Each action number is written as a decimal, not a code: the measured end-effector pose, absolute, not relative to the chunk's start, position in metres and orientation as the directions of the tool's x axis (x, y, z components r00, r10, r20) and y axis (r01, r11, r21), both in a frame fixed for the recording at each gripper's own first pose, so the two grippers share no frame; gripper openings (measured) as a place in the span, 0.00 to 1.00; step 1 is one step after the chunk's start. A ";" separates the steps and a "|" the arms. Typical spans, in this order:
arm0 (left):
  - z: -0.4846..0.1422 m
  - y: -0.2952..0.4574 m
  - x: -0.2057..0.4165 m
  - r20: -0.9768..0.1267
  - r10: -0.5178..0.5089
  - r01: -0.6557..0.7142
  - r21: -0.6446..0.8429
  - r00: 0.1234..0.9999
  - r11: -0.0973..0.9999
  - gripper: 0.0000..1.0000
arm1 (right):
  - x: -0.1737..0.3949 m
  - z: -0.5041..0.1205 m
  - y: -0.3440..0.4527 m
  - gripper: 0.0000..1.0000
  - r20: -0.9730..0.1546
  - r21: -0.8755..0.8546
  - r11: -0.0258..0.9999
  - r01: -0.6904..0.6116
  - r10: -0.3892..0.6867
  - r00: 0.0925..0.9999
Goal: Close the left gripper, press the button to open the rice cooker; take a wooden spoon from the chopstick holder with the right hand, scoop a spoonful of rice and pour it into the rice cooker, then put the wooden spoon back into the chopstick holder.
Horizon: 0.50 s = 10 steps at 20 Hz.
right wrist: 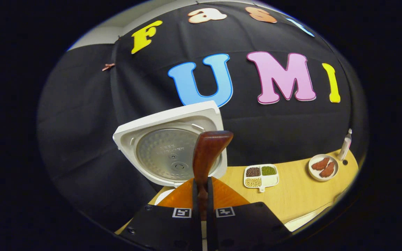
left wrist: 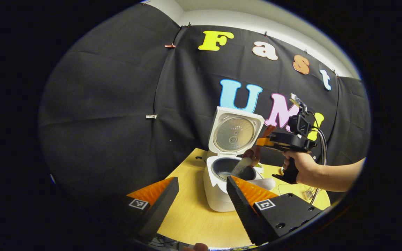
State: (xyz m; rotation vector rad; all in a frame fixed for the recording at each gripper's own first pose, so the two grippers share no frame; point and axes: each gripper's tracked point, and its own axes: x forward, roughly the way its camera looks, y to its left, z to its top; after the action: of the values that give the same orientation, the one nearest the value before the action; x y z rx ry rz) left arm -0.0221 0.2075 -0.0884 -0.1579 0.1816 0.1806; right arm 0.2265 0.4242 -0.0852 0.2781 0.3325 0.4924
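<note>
In the left gripper view, the left tongs (left wrist: 201, 190) sit nearest, fingers spread wide with nothing between them, hovering above the yellow wooden desk (left wrist: 190, 216). Just past the fingertips stands the white rice cooker (left wrist: 218, 195), its lid (left wrist: 235, 132) swung up and tilted back so the metal inner plate faces forward, the dark inner pot (left wrist: 227, 167) exposed. Over the pot's right rim the wooden spoon (left wrist: 253, 155) is tipped bowl-down, and a pale stream of rice (left wrist: 239, 166) slides from it into the pot. Farther right, a hand (left wrist: 300, 165) grips the handle of the right tongs (left wrist: 262, 142), which are clamped on the spoon's upper end. In the right gripper view, the right tongs (right wrist: 202, 195) are pressed narrow on the reddish-brown spoon handle (right wrist: 208, 153), which rises upright between the fingers in front of the raised cooker lid (right wrist: 168, 146). Beyond, to the right on the desk (right wrist: 291, 195), lies a white divided tray (right wrist: 261, 176) holding dark, green and pale beans, and well apart from it, near the far edge, a small round plate (right wrist: 323, 167) with two reddish-brown pieces, a slim white bottle (right wrist: 344, 144) just beside it.
</note>
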 end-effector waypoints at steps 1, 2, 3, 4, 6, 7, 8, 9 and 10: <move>-0.089 0.208 -0.023 -0.194 0.164 -0.192 -0.137 0.967 0.972 0.95 | 0.224 -0.086 0.429 0.10 -0.244 0.305 0.845 -0.439 0.515 0.822; -0.088 0.208 -0.024 -0.195 0.163 -0.192 -0.136 0.967 0.972 0.95 | 0.223 -0.086 0.433 0.10 -0.243 0.273 0.844 -0.463 0.526 0.815; -0.089 0.209 -0.024 -0.196 0.163 -0.192 -0.137 0.967 0.972 0.95 | 0.221 -0.085 0.436 0.10 -0.241 0.242 0.841 -0.484 0.535 0.810; -0.088 0.210 -0.025 -0.197 0.164 -0.193 -0.138 0.967 0.972 0.95 | 0.219 -0.084 0.439 0.10 -0.238 0.214 0.839 -0.501 0.542 0.806; -0.091 0.210 -0.027 -0.199 0.163 -0.193 -0.142 0.966 0.971 0.95 | 0.215 -0.077 0.446 0.10 -0.227 0.135 0.833 -0.537 0.553 0.802; -0.091 0.210 -0.028 -0.199 0.161 -0.191 -0.145 0.967 0.971 0.95 | 0.214 -0.075 0.447 0.10 -0.219 0.085 0.829 -0.553 0.557 0.801; -0.092 0.210 -0.029 -0.199 0.159 -0.190 -0.149 0.967 0.970 0.95 | 0.211 -0.072 0.452 0.10 -0.214 0.033 0.818 -0.575 0.568 0.795; -0.092 0.210 -0.031 -0.198 0.159 -0.190 -0.150 0.967 0.970 0.95 | 0.207 -0.070 0.457 0.10 -0.208 -0.026 0.803 -0.595 0.578 0.789; -0.092 0.210 -0.032 -0.196 0.159 -0.189 -0.149 0.968 0.970 0.95 | 0.203 -0.067 0.463 0.10 -0.203 -0.102 0.780 -0.617 0.591 0.781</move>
State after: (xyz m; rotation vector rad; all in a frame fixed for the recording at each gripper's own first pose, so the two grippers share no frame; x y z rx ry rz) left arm -0.0316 0.2100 -0.0918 -0.1682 0.1845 0.1768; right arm 0.2026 0.4626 -0.0669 -0.1662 0.1633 0.6554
